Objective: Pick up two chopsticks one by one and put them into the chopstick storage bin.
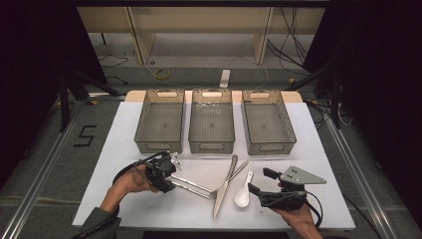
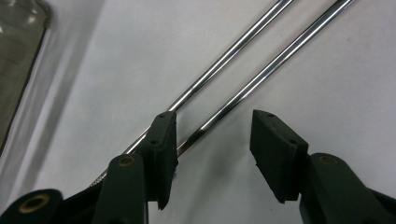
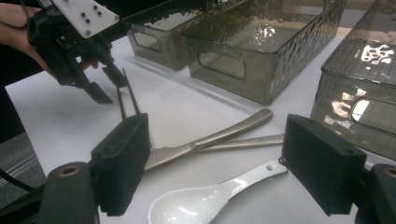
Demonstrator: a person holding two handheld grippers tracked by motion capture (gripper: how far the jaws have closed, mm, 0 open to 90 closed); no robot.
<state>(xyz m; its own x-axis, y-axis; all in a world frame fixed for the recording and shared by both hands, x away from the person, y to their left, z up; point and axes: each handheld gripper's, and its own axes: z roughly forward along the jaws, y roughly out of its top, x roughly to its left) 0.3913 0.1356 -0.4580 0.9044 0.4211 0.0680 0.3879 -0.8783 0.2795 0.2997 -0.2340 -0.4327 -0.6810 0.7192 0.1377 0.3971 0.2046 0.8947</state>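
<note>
Two steel chopsticks lie side by side on the white table sheet. My left gripper is open at their near ends. In the left gripper view one chopstick runs into the gap between the jaws, and the other passes under the left pad. A steel knife and a white ceramic spoon lie mid-table. My right gripper stands open just right of the spoon. In the right gripper view the spoon lies between the open jaws, below the knife.
Three grey see-through baskets stand in a row behind the cutlery, all empty. A second steel utensil, seemingly a fork, crosses under the knife. The sheet's front edge is close to both hands.
</note>
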